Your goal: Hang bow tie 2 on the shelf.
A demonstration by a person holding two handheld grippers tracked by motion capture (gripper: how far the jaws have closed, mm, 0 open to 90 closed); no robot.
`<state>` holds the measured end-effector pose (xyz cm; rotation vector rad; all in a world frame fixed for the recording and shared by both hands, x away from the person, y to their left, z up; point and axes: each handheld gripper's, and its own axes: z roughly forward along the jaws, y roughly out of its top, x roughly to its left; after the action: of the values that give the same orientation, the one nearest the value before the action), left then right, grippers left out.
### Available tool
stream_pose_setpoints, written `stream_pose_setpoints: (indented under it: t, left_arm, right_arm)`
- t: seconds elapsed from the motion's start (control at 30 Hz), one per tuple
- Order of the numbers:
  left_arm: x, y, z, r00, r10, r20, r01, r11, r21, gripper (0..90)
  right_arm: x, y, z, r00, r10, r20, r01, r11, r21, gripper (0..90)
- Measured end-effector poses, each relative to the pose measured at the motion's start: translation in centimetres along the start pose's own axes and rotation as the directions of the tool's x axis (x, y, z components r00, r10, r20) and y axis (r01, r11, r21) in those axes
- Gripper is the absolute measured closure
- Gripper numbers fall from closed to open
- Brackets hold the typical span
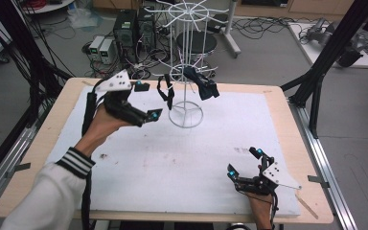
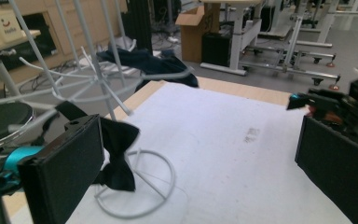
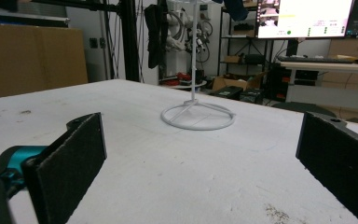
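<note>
A white wire rack [image 1: 187,67] stands at the back middle of the white mat [image 1: 172,167]. Two dark bow ties hang from its arms, one on the left [image 1: 166,93] and one on the right [image 1: 203,85]. My left gripper [image 1: 147,100] is held above the mat just left of the rack, open, with nothing between its jaws. In the left gripper view the nearer bow tie [image 2: 117,156] hangs over the rack's base ring [image 2: 137,186], and the other bow tie [image 2: 151,63] lies higher up. My right gripper [image 1: 245,161] rests open near the mat's front right, facing the rack base [image 3: 198,116].
The mat covers a wooden table [image 1: 278,96]. Black frame posts [image 1: 330,52] rise at the right and left sides. Computer towers [image 1: 127,28], cables and a stool [image 1: 196,44] sit on the floor behind the table. A lit monitor [image 3: 303,18] shows in the right gripper view.
</note>
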<state>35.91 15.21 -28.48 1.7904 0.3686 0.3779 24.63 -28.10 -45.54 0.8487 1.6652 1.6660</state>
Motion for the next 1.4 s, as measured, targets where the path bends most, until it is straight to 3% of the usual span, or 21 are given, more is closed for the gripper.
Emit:
stream_pose_setpoints:
  t: [0.17,0.37,0.53,0.7,1.07,1.13,1.27,1.3,1.33,1.4]
  left_arm:
    - [-1.4,-4.1,-3.1,0.9987,0.012,-0.049,-0.014,0.9992,-0.037,1.7]
    - [-1.4,-8.3,-6.7,0.991,-0.039,-0.128,0.028,0.9956,-0.089,1.7]
    - [-1.5,-10.5,-8.8,0.9824,-0.058,-0.177,0.038,0.9927,-0.114,1.7]
    - [-2.3,-12.1,-10.2,0.9717,-0.039,-0.233,0.013,0.9933,-0.115,1.7]
    - [-3.3,-17.9,-11.8,0.9302,-0.11,-0.35,0.045,0.9813,-0.187,1.7]
    - [-3.4,-18.8,-11.8,0.917,-0.12,-0.381,0.045,0.979,-0.199,1.7]
    - [-3.6,-20.2,-11.9,0.8969,-0.14,-0.42,0.046,0.9732,-0.225,1.7]
    - [-3.6,-20.2,-12.1,0.8926,-0.143,-0.428,0.037,0.9687,-0.246,1.7]
    - [-3.6,-20.3,-12.1,0.8899,-0.152,-0.43,0.04,0.9654,-0.258,1.7]
    - [-3.6,-20.3,-12.1,0.8879,-0.154,-0.434,0.043,0.9661,-0.255,1.7]
  right_arm:
    - [0.1,0.0,0.0,1.0,-0.005,0.005,0.005,1.0,-0.002,0.7]
    - [0.1,0.0,0.0,1.0,-0.009,0.004,0.009,1.0,0.0,0.7]
    - [0.2,0.0,0.0,1.0,-0.005,0.004,0.005,1.0,0.005,0.7]
    - [0.2,0.0,0.0,0.9999,-0.01,0.006,0.01,1.0,0.006,0.7]
    - [0.2,0.0,0.1,0.9998,-0.02,0.009,0.02,1.0,0.003,0.7]
    - [0.2,0.0,0.0,0.9998,-0.019,0.007,0.019,1.0,0.008,0.7]
    - [0.2,0.0,0.1,0.9997,-0.024,0.008,0.024,1.0,0.006,0.7]
    - [0.2,0.0,0.1,0.9997,-0.024,0.01,0.024,1.0,0.005,0.7]
    - [0.2,0.0,0.1,0.9998,-0.016,0.007,0.016,1.0,0.01,0.7]
    - [0.3,0.0,0.1,0.9998,-0.017,0.008,0.017,1.0,0.011,0.7]
